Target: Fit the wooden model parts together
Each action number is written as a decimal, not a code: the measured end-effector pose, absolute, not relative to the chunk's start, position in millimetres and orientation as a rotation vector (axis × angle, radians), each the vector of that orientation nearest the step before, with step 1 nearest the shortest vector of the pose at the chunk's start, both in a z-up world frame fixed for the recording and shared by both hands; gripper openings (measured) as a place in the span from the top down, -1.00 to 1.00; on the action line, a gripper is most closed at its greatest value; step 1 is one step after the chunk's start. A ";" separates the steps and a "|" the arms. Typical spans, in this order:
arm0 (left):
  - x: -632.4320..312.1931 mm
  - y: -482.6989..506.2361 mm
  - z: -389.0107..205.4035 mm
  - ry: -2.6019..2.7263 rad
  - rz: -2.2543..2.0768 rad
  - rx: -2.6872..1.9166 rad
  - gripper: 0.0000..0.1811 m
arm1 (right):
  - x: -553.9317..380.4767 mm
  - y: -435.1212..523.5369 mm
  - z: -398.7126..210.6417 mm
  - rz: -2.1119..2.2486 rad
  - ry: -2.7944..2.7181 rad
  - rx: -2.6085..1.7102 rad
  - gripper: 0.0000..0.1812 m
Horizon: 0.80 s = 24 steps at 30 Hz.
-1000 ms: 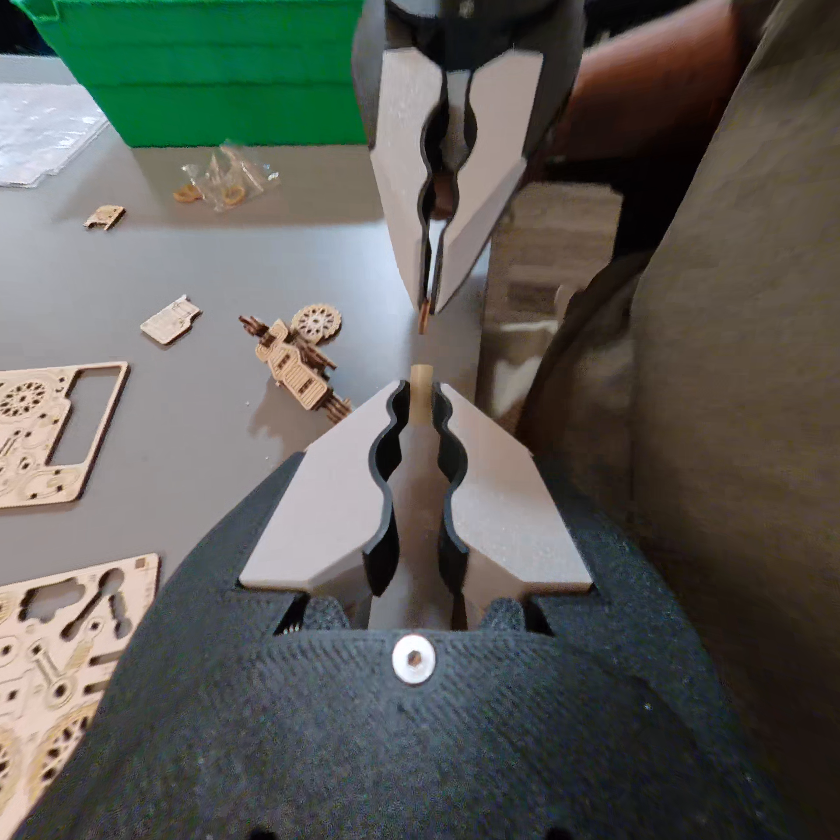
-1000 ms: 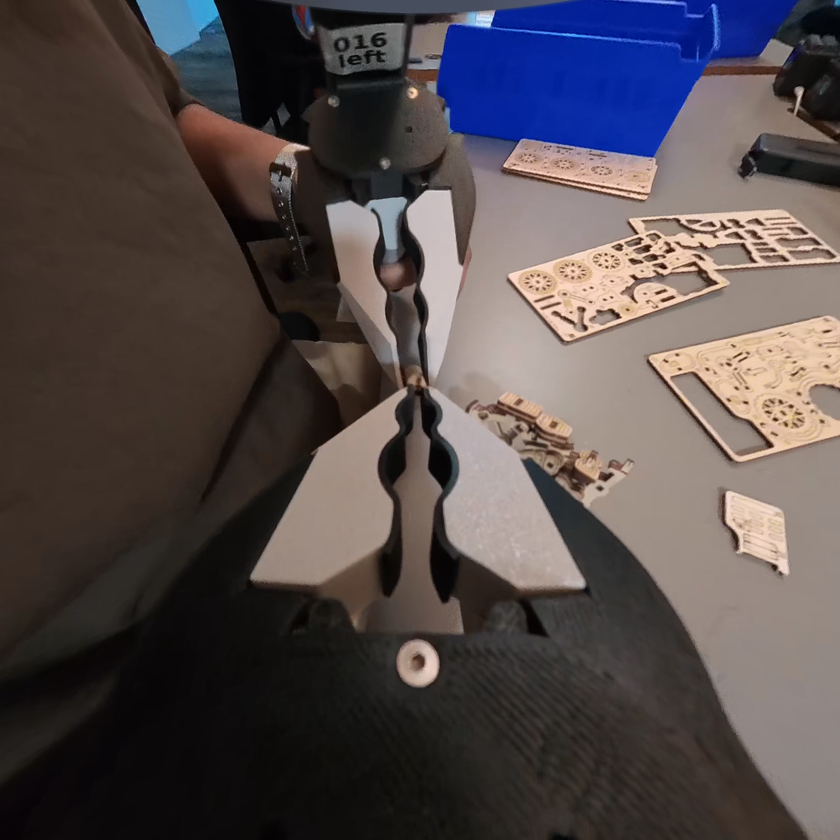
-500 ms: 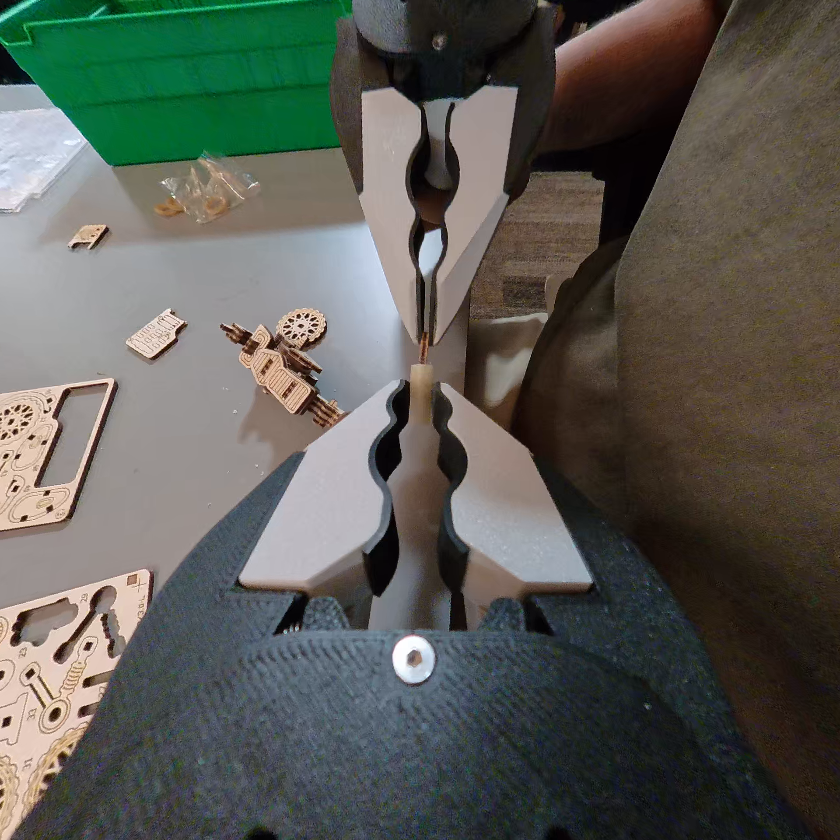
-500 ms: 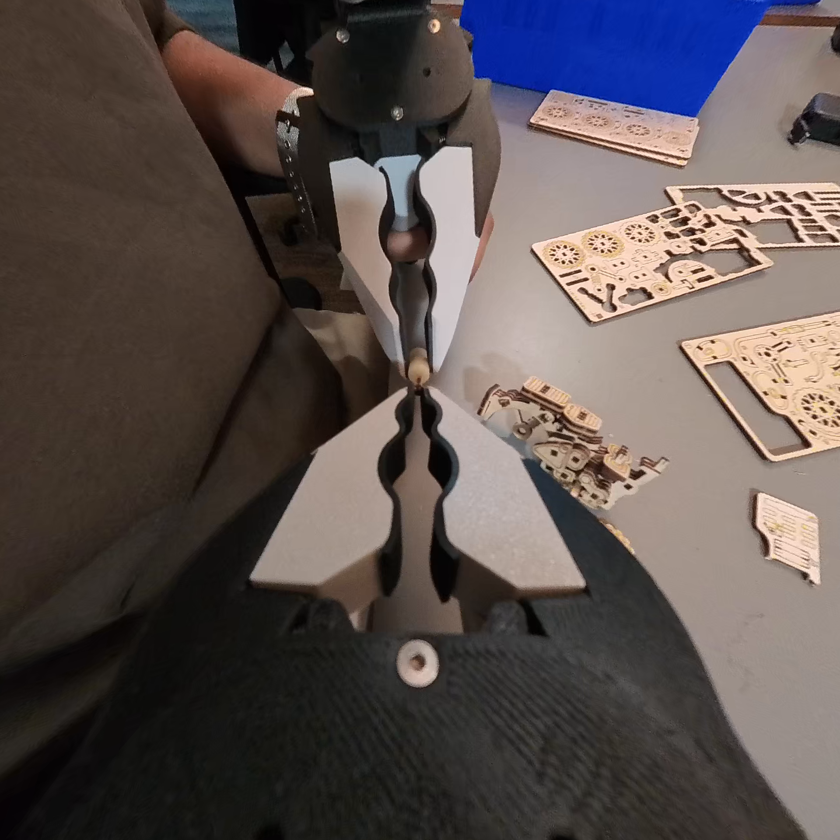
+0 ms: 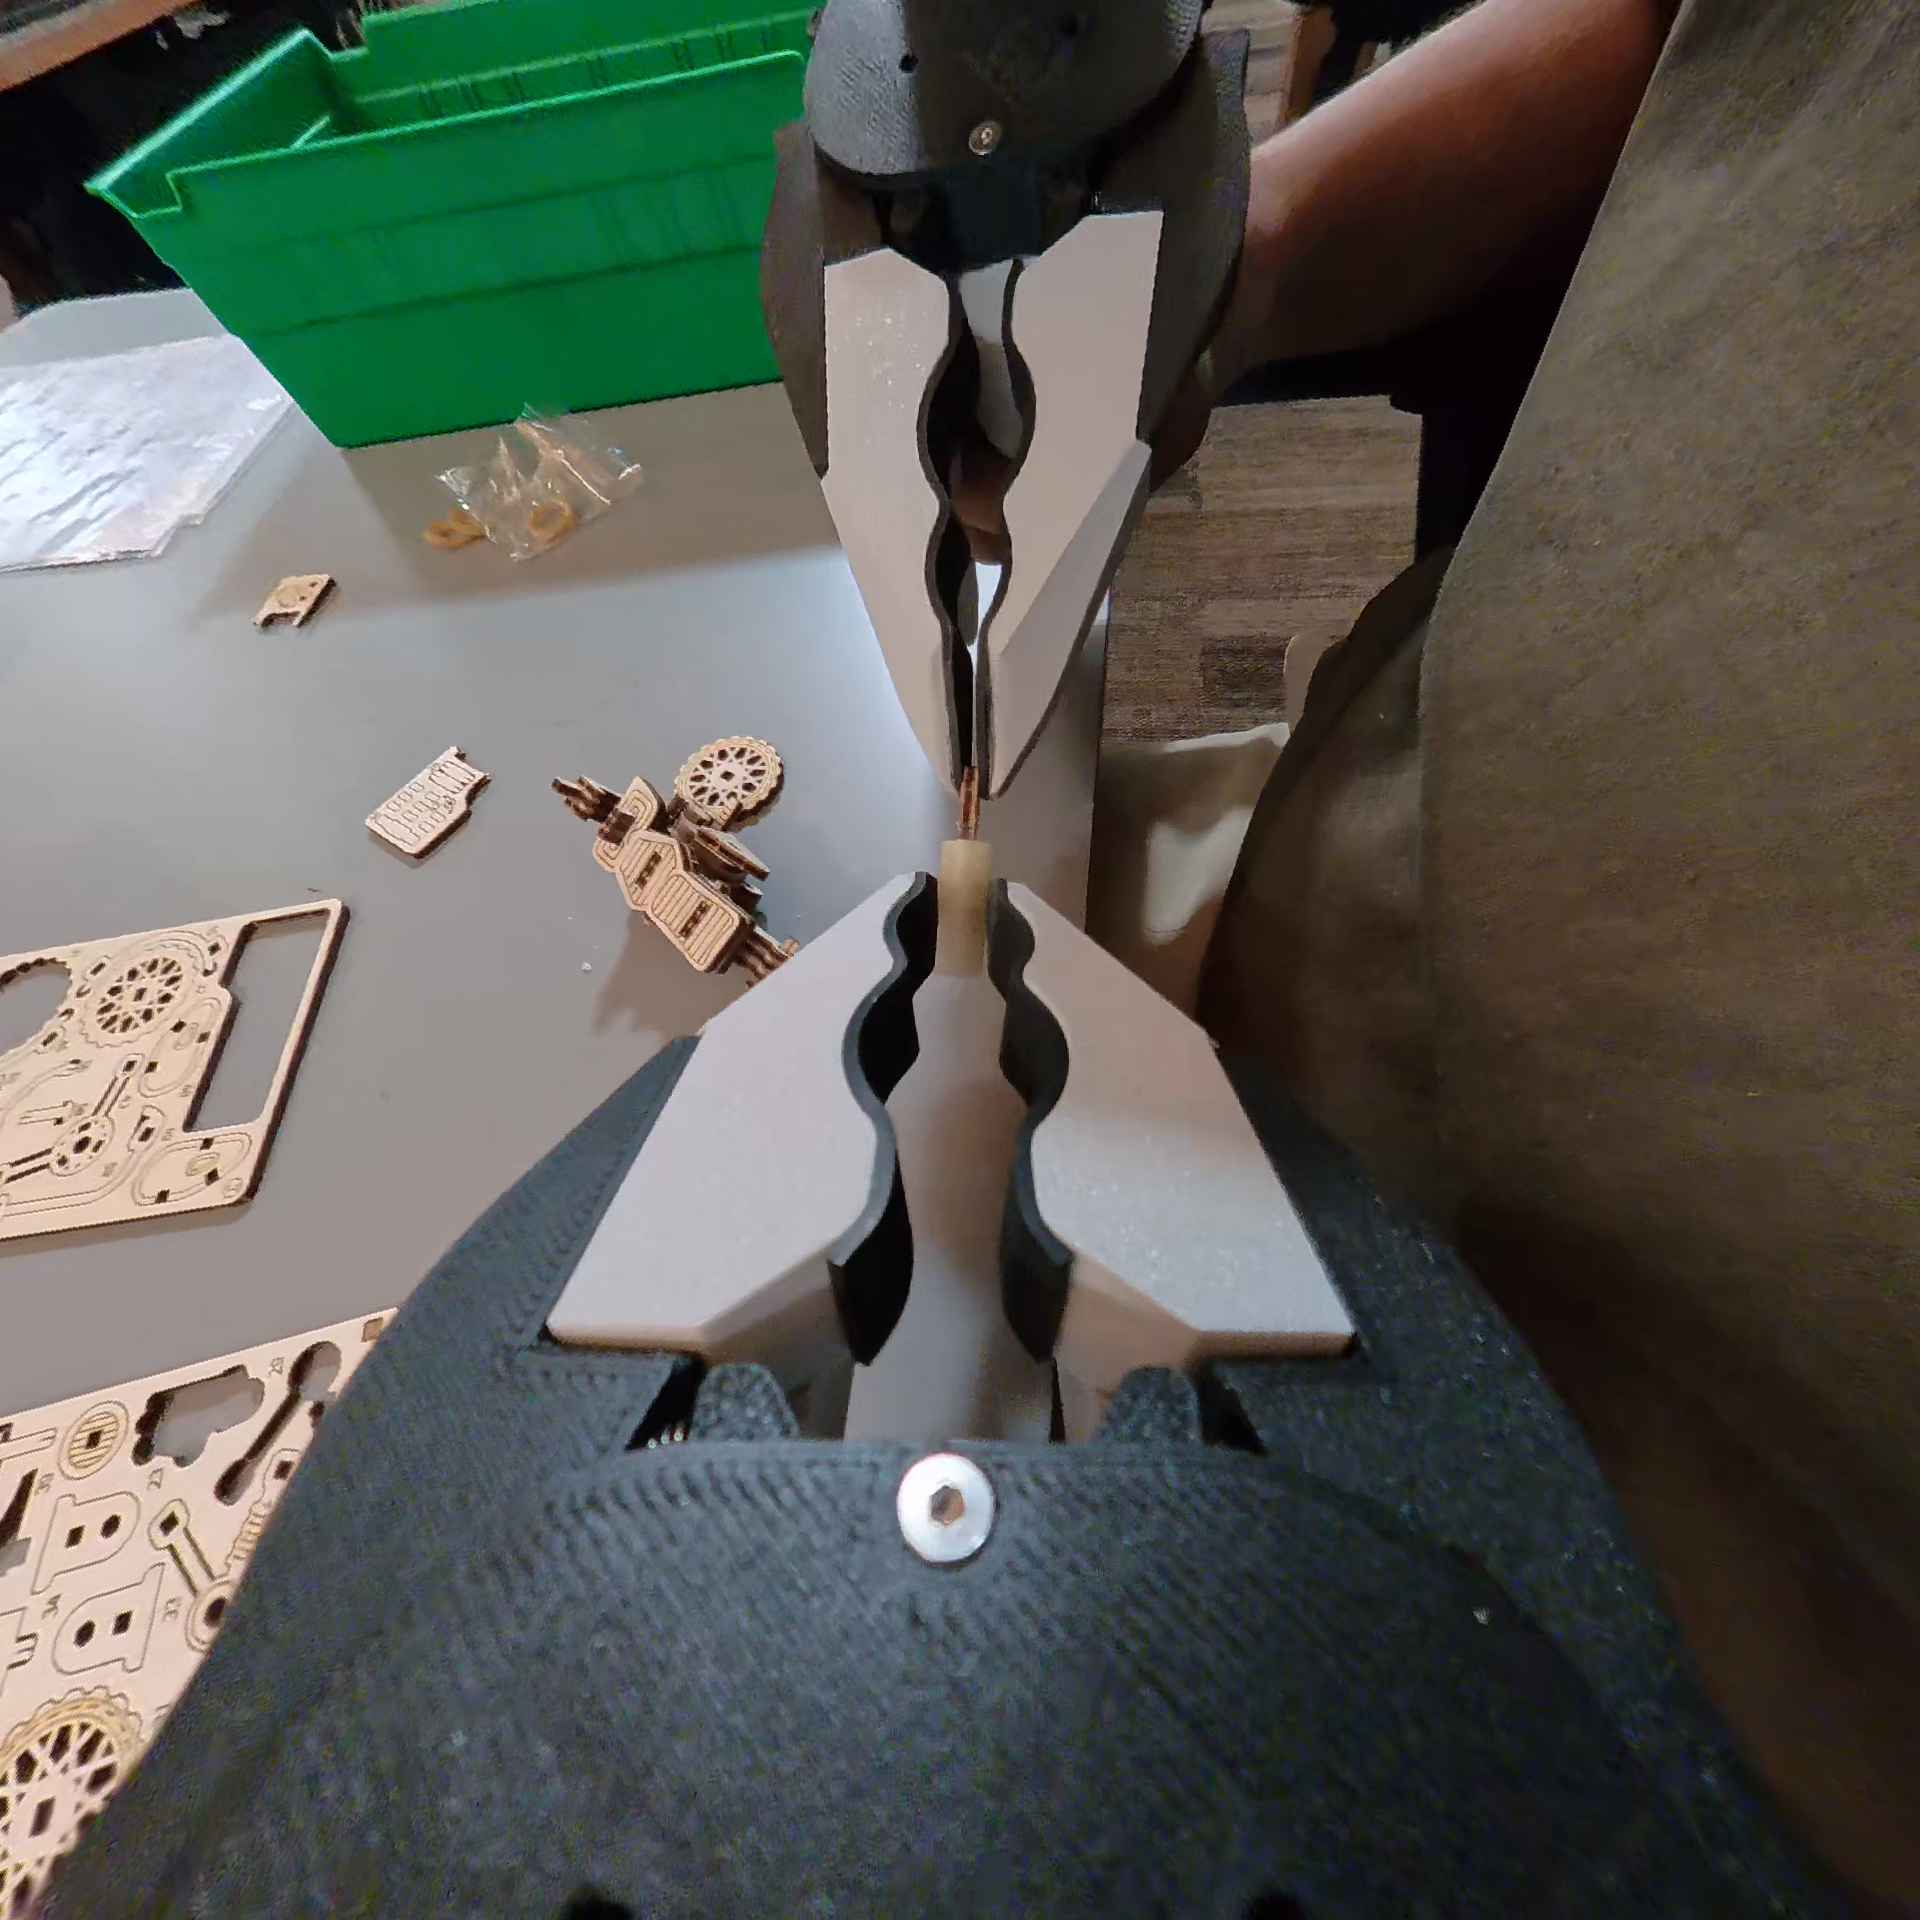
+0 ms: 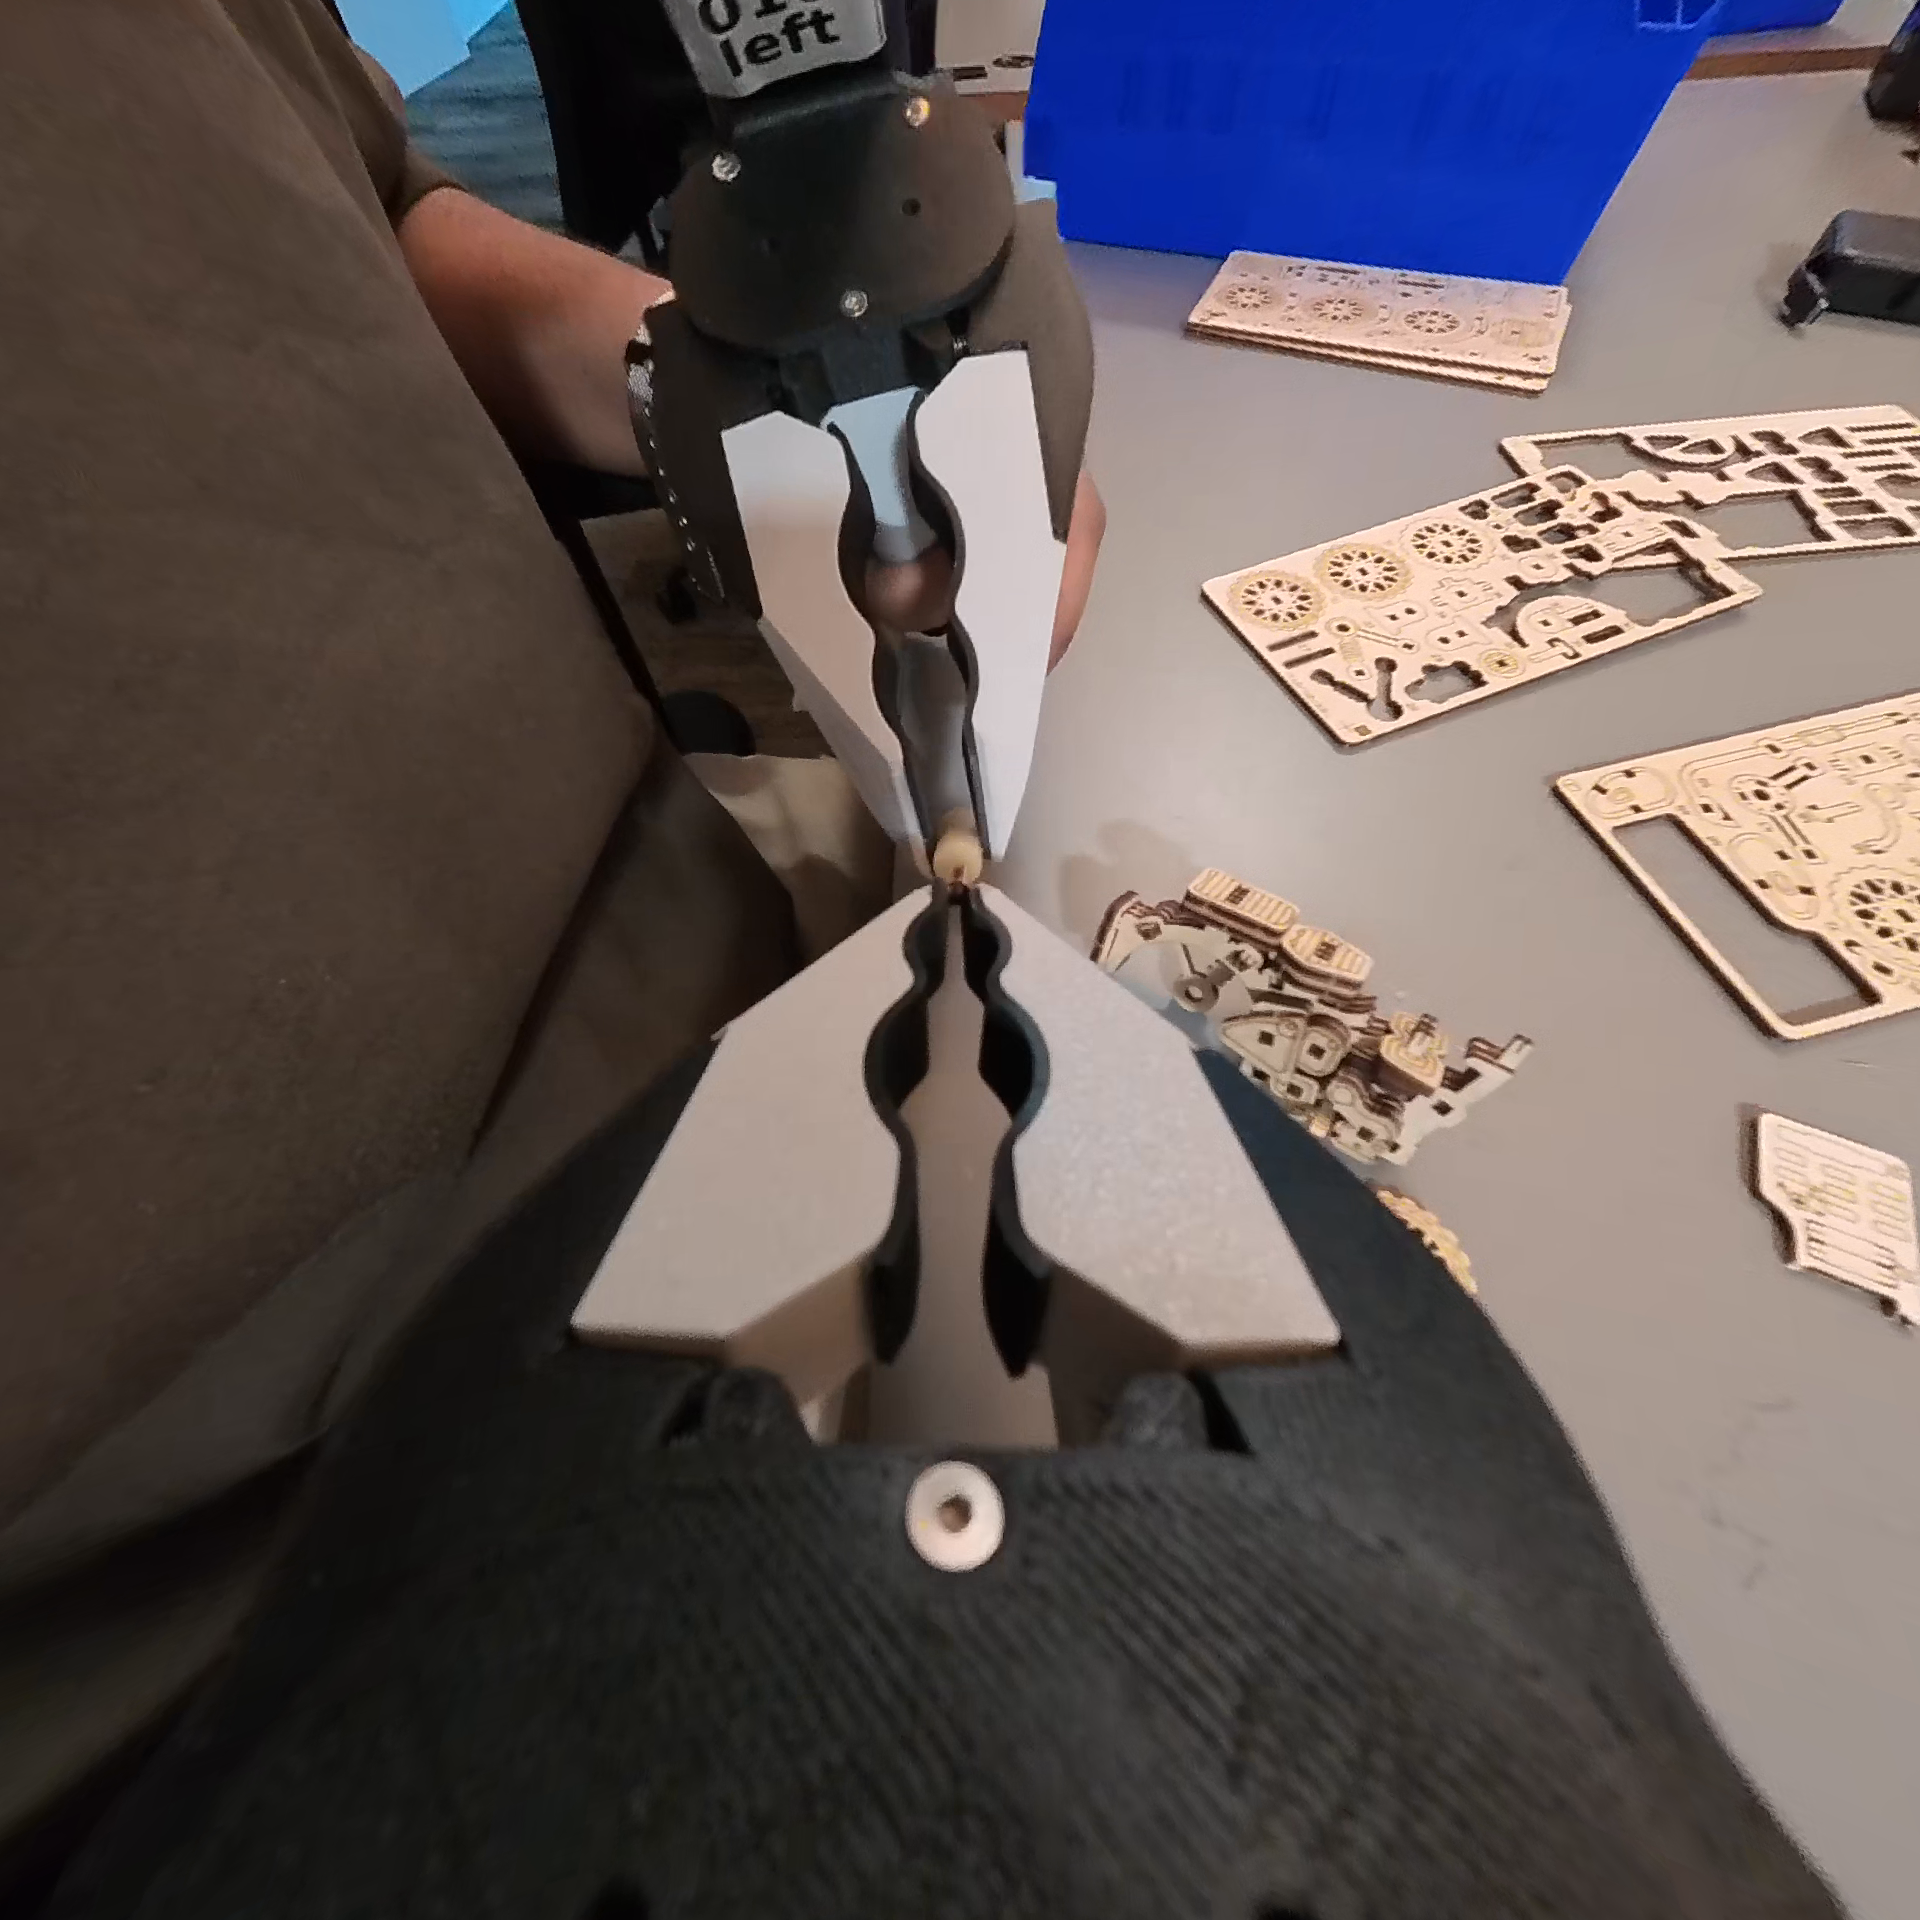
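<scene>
My left gripper [image 5: 961,891] is shut on a short pale peg [image 5: 962,902] that sticks out past its tips. My right gripper [image 5: 971,781] faces it tip to tip, shut on a thin brown wooden pin [image 5: 968,810]. The pin's end meets the end of the peg, in the air by the table's near edge. In the right wrist view my right gripper [image 6: 948,902] points at the peg [image 6: 954,858] in the left gripper [image 6: 951,831]; the pin is almost hidden between the right gripper's tips. A half-built wooden model [image 5: 681,878] [image 6: 1309,1039] lies on the grey table.
Laser-cut wooden sheets [image 5: 135,1060] [image 6: 1455,613] lie on the table [image 5: 260,727]. A green bin [image 5: 468,239], a plastic bag of small parts [image 5: 530,488] and a blue bin [image 6: 1330,135] stand farther back. A small flat piece [image 5: 426,800] lies near the model. The person's torso [image 5: 1662,935] is close beside both grippers. Less than 4 cm separates the two grippers' tips.
The two grippers have come closer tip to tip. The gap between the pin and the peg has closed, and both now line up end to end.
</scene>
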<state>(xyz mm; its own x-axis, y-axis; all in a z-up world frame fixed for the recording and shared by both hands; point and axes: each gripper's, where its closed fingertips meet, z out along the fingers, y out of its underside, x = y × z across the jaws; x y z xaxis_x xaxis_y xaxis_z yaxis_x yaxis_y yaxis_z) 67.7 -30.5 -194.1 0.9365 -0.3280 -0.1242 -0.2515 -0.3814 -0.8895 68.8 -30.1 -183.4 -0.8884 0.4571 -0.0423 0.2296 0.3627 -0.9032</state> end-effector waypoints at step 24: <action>60.6 -27.5 -183.9 0.435 0.107 -1.937 0.92 | 61.7 -26.5 -175.8 1.696 -2.340 -0.840 1.00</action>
